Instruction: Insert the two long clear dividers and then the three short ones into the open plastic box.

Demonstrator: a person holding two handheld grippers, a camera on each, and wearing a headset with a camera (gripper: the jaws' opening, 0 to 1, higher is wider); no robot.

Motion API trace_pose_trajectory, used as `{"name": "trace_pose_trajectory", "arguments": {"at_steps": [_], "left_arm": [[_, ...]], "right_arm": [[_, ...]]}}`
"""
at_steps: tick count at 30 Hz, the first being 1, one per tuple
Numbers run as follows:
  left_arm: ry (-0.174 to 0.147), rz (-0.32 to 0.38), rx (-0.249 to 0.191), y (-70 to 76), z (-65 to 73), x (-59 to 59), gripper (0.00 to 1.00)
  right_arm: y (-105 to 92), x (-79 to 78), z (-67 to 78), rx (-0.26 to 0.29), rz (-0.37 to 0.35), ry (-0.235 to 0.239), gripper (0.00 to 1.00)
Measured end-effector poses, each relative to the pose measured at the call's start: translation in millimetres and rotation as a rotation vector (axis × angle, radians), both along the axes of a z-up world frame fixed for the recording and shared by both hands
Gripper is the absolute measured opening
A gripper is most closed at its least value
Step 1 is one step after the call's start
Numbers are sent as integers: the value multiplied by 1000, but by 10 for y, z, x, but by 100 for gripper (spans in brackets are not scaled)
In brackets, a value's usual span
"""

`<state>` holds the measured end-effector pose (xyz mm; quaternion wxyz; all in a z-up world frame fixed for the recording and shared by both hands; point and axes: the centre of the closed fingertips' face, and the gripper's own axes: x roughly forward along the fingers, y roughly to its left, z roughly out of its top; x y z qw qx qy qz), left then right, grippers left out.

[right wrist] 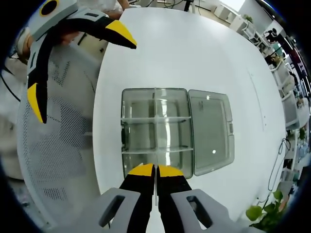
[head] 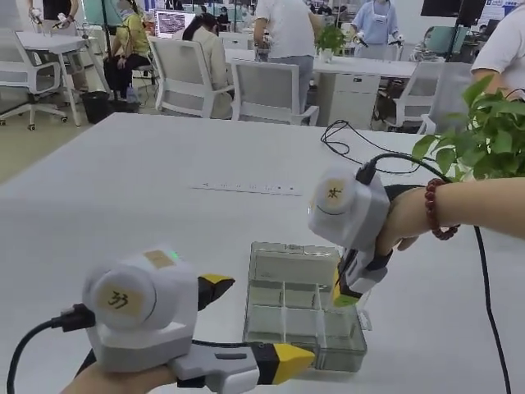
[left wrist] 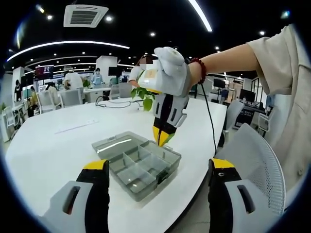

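Just one box (left gripper, right gripper)

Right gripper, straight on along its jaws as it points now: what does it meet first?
The right gripper, jaws shut, points at the open clear plastic box; it would likely meet the box's nearest edge first, though depth is unclear.

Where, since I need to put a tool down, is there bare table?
Bare white tabletop lies left of and beyond the open clear plastic box. Crowded: the right gripper over the box, black cable and green leafy plant at right.
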<state>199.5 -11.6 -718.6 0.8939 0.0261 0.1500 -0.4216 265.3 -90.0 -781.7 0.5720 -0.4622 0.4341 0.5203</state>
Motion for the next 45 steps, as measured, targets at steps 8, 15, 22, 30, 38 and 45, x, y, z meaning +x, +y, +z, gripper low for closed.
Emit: {"name": "trace_pose_trajectory", "arguments": {"at_steps": [8, 15, 22, 30, 38, 45], "left_arm": [[0, 8, 4, 17, -10, 7, 84], [5, 10, 9, 24, -25, 10, 84], [3, 14, 8, 32, -21, 15, 84], [1, 16, 8, 33, -20, 18, 84], [5, 15, 12, 31, -33, 22, 84], [10, 12, 11, 30, -37, 23, 83]], "right_arm": [[23, 26, -53, -10, 5, 5, 2], [7, 60, -63, -18, 6, 0, 2], [18, 47, -99, -25, 16, 5, 2], [10, 71, -165, -40, 13, 26, 2], [16, 71, -283, -58, 33, 34, 2], [11, 76, -347, -66, 28, 44, 2]]}}
